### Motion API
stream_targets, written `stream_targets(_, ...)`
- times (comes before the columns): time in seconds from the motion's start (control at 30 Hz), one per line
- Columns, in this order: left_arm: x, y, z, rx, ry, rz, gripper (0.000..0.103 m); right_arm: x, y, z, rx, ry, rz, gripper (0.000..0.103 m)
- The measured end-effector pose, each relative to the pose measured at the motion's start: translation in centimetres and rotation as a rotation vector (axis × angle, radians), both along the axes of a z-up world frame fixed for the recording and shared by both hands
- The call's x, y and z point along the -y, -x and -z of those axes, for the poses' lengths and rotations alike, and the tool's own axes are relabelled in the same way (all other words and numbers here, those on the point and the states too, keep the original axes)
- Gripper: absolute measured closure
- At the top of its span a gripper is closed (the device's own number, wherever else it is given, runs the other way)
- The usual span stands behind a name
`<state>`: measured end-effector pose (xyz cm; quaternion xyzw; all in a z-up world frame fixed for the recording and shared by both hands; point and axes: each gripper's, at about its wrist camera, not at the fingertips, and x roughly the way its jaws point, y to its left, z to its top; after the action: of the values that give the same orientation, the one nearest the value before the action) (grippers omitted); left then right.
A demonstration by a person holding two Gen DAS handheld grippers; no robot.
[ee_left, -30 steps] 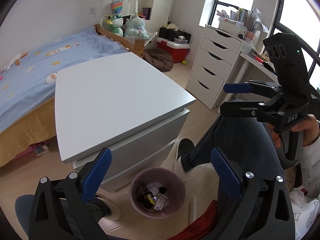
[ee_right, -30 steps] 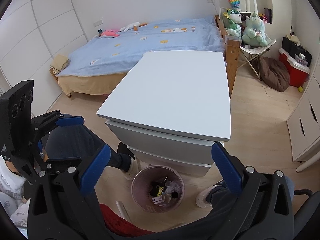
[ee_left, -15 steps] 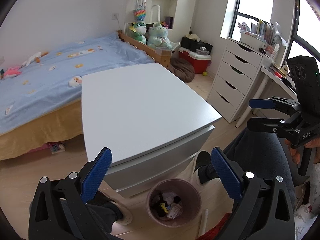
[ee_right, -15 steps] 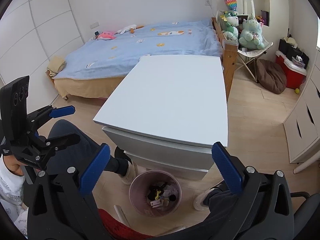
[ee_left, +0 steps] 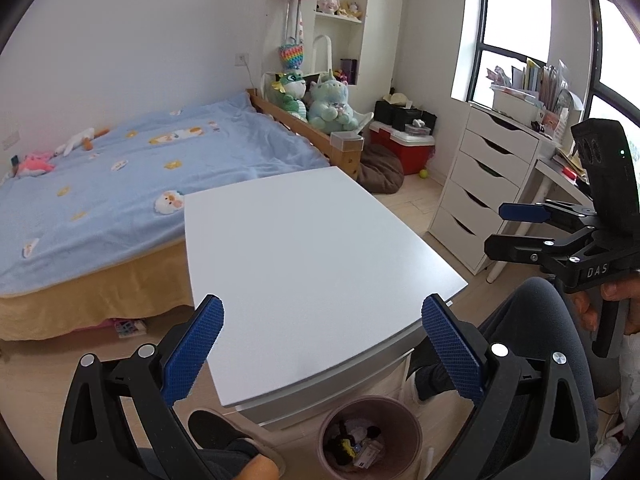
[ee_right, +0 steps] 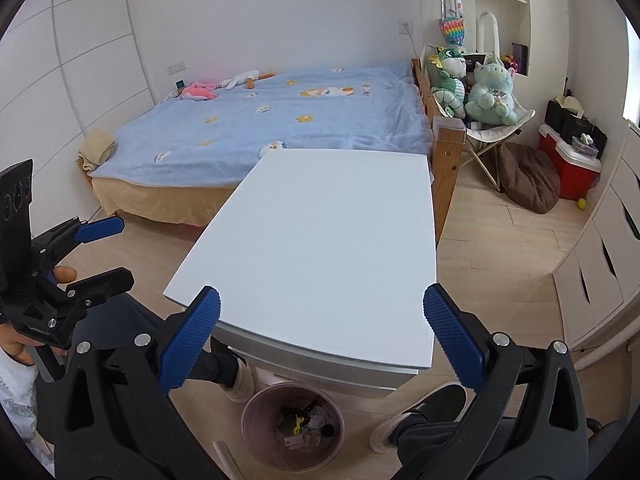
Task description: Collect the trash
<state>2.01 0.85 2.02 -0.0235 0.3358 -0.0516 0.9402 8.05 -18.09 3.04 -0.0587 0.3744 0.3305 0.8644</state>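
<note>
A round pinkish trash bin (ee_left: 370,438) stands on the floor in front of the white table (ee_left: 304,256) and holds several bits of trash; it also shows in the right wrist view (ee_right: 294,426). My left gripper (ee_left: 322,344) is open and empty, held above the table's near edge. My right gripper (ee_right: 320,338) is open and empty too, above the near edge. Each gripper shows in the other's view: the right one (ee_left: 516,228) at the right, the left one (ee_right: 104,252) at the left. The white tabletop (ee_right: 320,248) bears nothing.
A bed with a blue cover (ee_left: 120,184) lies behind the table. A white drawer unit (ee_left: 488,176) stands at the right, a red cooler (ee_left: 404,152) and plush toys (ee_left: 316,96) at the back. The person's legs and slippers (ee_right: 420,416) flank the bin.
Both grippers have tilted upward and risen, so the bin has slid toward the bottom of each view and the table and bed fill more of the frame. Both stay open.
</note>
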Motion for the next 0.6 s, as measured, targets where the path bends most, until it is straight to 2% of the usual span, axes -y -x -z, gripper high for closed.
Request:
stream_targets(0.1, -0.1, -0.8, -0.2, 0.004, -0.026, -0.022, 0.006, -0.5, -0.7, -0.1, 0.005, 0.007, -0.009, 0.003)
stream_targets(0.37, -0.6, -2.0, 0.5, -0.035, 0.022, -0.024, 0.006, -1.3, -0.9, -0.2, 0.010, 0.017, -0.058, 0.003)
stream_targets(0.6, -0.4, -2.0, 0.8, -0.040, 0.018, -0.027, 0.006, -1.2, -1.0, -0.3, 0.009, 0.016, -0.064, 0.003)
